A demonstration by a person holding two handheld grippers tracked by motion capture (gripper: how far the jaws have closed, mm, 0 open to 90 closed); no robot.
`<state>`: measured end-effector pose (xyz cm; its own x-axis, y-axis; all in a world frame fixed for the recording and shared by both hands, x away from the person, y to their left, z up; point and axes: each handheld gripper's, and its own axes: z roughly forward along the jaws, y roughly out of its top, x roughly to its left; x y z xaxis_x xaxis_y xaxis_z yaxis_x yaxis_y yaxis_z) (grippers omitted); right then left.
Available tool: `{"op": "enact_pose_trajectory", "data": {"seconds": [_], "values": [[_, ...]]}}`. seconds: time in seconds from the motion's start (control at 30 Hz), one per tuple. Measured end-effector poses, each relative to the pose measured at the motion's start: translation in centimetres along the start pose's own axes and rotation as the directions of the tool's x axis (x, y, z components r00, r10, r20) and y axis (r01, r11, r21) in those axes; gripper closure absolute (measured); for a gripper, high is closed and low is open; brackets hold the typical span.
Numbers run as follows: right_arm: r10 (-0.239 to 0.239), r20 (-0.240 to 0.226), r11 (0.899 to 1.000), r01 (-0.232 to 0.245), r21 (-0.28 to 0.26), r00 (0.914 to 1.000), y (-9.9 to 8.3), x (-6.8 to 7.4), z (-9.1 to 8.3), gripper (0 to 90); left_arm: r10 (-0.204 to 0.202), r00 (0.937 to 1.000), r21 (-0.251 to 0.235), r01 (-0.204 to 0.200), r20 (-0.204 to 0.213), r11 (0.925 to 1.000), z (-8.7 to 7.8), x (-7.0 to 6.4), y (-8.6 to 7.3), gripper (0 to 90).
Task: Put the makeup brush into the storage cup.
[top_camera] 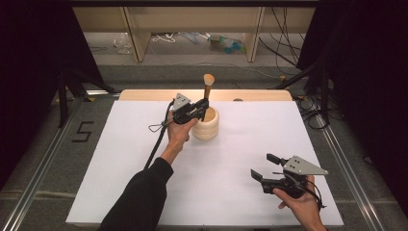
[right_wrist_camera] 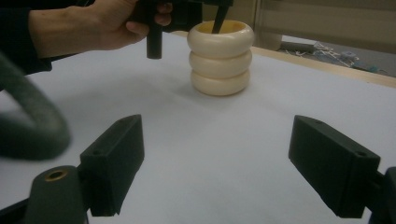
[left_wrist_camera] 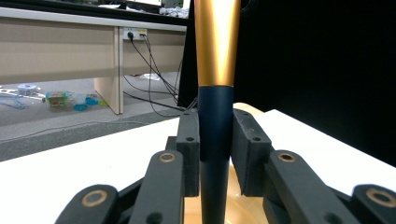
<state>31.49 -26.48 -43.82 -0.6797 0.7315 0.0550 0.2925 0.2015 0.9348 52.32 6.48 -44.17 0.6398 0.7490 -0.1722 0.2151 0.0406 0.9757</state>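
Left gripper pinches dark handle of upright gold-ferruled makeup brush, handle end inside cream ribbed ring-stacked holder at far centre of white tabletop. Right gripper spread wide, holding nothing, near right corner.

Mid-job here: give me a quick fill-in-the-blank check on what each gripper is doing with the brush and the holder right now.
1. The left gripper is shut on the dark handle of the ____.
2. The brush stands upright with its lower end inside the cream ____.
3. The right gripper, near the table's front edge, has its jaws ____.
4. The ribbed holder stands on the ____ table.

Missing words: brush; holder; open; white
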Motion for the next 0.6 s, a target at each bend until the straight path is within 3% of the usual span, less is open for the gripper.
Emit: {"op": "enact_pose_trajectory", "data": {"seconds": [0.6], "values": [[0.0,-0.001,1.0,0.0,0.0,1.0,-0.01,0.0,0.0,19.5,0.0,1.0,0.021,0.0,-0.007,0.9998,0.08,0.2,-0.92,74.0]]}}
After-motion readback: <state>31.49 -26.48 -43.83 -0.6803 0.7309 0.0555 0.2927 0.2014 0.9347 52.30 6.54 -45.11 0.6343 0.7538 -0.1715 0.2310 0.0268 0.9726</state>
